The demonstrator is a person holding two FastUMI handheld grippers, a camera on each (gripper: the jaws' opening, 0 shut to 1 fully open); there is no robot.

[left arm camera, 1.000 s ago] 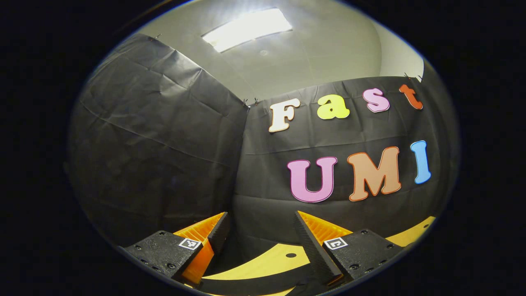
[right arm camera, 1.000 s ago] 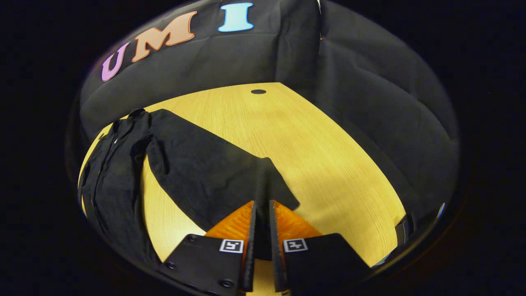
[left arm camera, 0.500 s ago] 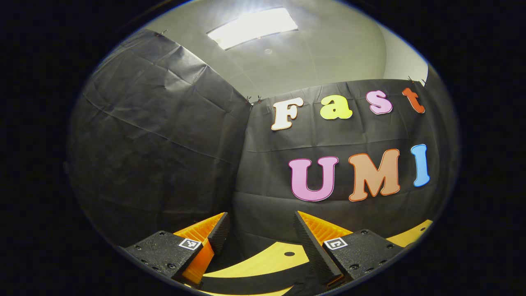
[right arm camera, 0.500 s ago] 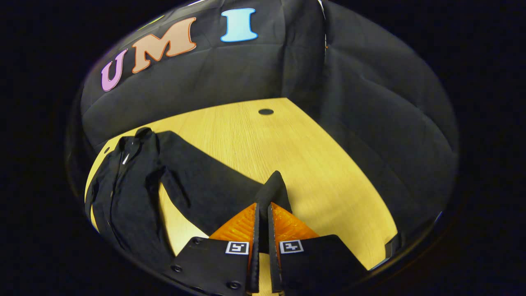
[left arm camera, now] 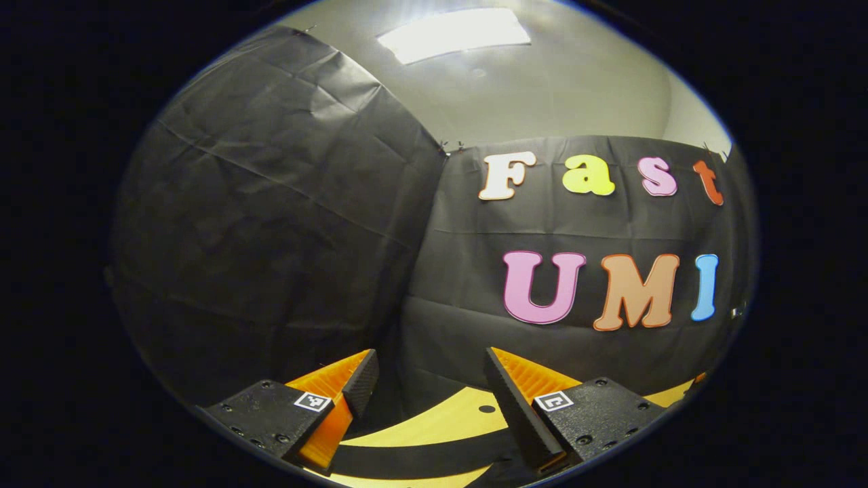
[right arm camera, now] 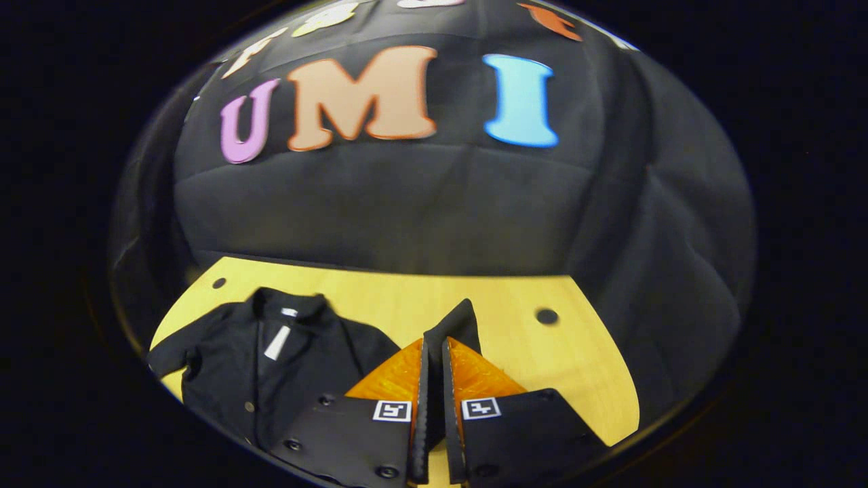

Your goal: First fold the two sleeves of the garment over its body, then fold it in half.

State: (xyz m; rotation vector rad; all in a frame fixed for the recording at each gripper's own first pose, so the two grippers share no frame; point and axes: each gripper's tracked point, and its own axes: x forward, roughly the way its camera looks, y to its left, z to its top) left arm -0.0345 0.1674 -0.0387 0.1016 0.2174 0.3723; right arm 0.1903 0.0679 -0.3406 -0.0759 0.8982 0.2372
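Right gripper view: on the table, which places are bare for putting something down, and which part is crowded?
The table is bare between the sleeve pinched in the right gripper and the booth wall, around the small round hole. A thin bare strip runs behind the collar. The near side beside the gripper is crowded by the black garment.

In the right gripper view, the right gripper [right arm camera: 434, 352] hides where the black button-front garment's [right arm camera: 271, 359] sleeve [right arm camera: 453, 324] joins its body, and the pinched cloth disappears between the closed fingers. The garment's lower part is cut off by the bottom edge. In the left gripper view, the yellow wooden table [left arm camera: 441, 423] shows as a sliver only, and the dark band [left arm camera: 420, 461] across it is too cropped to identify.
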